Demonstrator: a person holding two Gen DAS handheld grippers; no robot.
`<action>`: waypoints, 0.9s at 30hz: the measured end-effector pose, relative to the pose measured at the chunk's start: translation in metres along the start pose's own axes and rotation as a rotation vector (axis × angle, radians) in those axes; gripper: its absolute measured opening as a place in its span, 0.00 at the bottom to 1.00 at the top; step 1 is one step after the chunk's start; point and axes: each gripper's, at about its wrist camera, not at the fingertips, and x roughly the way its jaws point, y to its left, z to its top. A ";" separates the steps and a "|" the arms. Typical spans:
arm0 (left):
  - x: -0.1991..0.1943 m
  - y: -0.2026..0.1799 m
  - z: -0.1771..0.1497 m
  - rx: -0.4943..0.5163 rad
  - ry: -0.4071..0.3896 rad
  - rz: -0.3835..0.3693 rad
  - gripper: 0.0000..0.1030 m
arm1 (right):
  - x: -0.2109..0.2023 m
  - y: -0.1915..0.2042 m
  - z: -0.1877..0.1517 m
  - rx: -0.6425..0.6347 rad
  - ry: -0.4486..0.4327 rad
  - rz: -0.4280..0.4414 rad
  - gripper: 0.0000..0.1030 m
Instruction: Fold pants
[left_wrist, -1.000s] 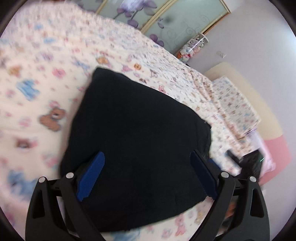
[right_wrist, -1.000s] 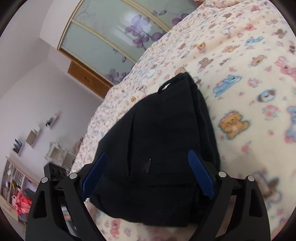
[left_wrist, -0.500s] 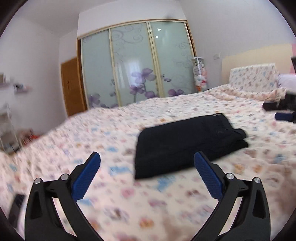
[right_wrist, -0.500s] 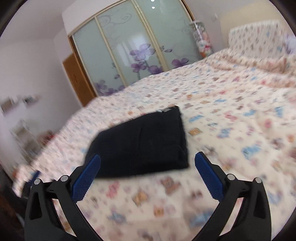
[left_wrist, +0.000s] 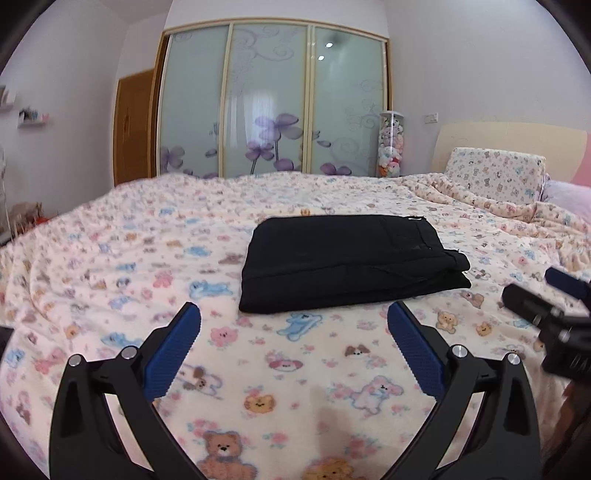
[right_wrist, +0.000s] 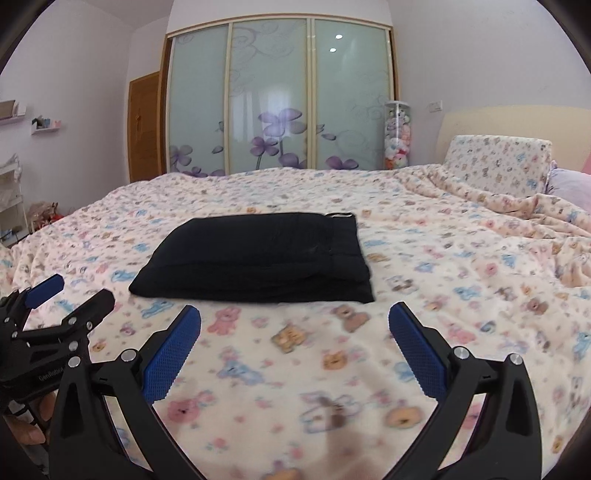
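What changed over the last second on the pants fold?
Both grippers backed off the folded black pants: a second ago the pants filled each view between the fingers; now the left gripper and right gripper hover open and empty above the blanket, short of the pants, with the views levelled out. The pants stay folded in place on the bed.

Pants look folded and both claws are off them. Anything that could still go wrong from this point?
Little, I think. The black pants lie folded on the soft, rumpled blanket, so the stack could sag or slide apart if the bed is jostled. Its right-hand edge shows uneven layers, which might spring open. The left claw and right claw hang open and empty just short of it; a careless pass could snag the fabric.
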 end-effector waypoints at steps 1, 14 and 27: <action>0.002 0.001 -0.001 -0.008 0.013 -0.001 0.98 | 0.000 0.003 -0.002 0.004 0.003 0.005 0.99; 0.014 -0.007 -0.009 0.028 0.107 0.007 0.98 | 0.015 0.001 -0.013 0.050 0.057 -0.049 0.99; 0.017 -0.018 -0.011 0.098 0.132 0.036 0.98 | 0.020 -0.001 -0.015 0.050 0.075 -0.049 0.99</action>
